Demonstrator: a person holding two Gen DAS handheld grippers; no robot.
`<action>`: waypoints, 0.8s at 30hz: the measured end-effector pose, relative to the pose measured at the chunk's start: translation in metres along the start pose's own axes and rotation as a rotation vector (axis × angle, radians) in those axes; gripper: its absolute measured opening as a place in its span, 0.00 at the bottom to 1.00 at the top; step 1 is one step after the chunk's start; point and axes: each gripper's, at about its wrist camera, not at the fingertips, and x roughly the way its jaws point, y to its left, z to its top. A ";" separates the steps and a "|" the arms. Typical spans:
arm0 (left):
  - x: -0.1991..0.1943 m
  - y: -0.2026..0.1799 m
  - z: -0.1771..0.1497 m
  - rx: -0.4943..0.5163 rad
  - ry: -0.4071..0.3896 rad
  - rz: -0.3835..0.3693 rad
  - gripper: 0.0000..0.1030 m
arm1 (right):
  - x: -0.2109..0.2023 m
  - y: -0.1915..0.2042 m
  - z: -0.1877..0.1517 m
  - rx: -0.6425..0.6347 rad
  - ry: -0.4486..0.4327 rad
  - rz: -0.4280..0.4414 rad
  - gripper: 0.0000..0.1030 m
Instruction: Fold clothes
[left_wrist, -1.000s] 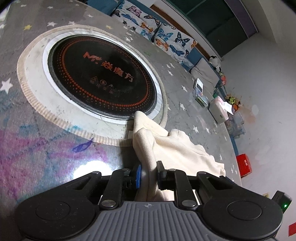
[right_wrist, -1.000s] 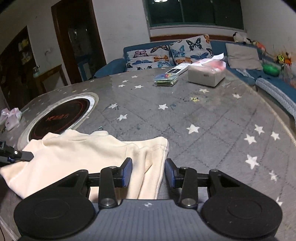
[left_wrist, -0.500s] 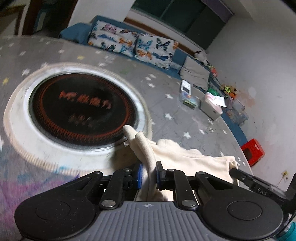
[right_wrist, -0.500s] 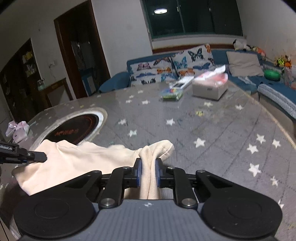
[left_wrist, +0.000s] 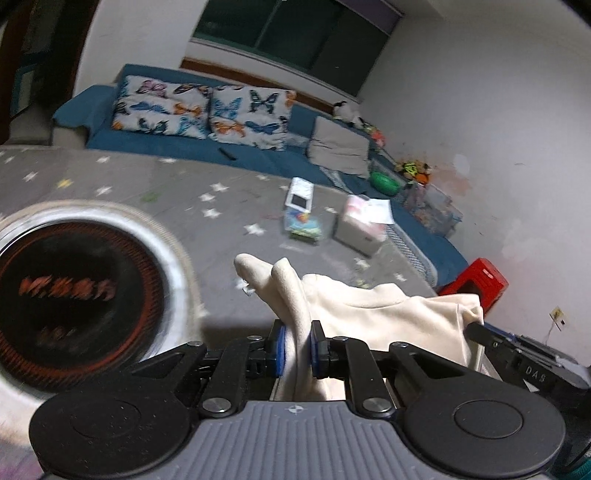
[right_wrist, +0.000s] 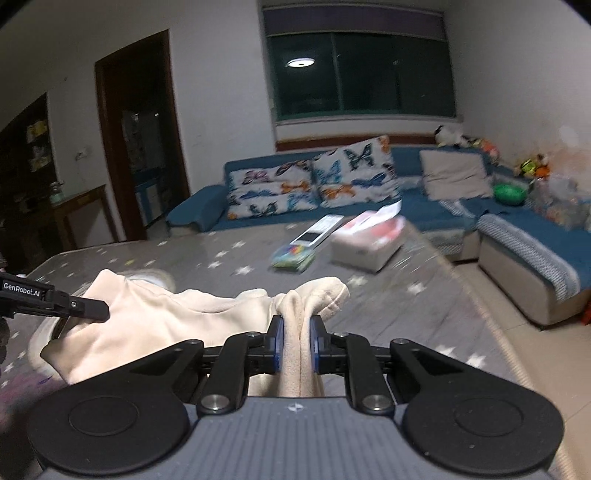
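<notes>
Both claws now hold the cream garment (left_wrist: 388, 314) lifted off the starred bench (left_wrist: 229, 192). Left wrist: left claw (left_wrist: 295, 349) pinches a fold. Right wrist: right claw (right_wrist: 296, 345) clamps another bunched edge.

Dim indoor light; a ceiling lamp (right_wrist: 300, 62) glares at twelve o'clock, mirrored in the dark window (right_wrist: 360, 74). Motion blur smears the table (left_wrist: 177, 192) and round hob (left_wrist: 74, 302) toward nine o'clock. Fisheye bending and black vignetting mark every edge.
</notes>
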 end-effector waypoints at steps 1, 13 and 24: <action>0.005 -0.006 0.003 0.012 0.000 -0.004 0.14 | 0.000 -0.006 0.005 -0.003 -0.008 -0.015 0.13; 0.083 -0.056 0.026 0.090 0.062 -0.020 0.14 | 0.023 -0.060 0.034 -0.030 0.001 -0.151 0.13; 0.135 -0.068 0.020 0.120 0.137 -0.006 0.14 | 0.065 -0.091 0.024 -0.007 0.071 -0.215 0.13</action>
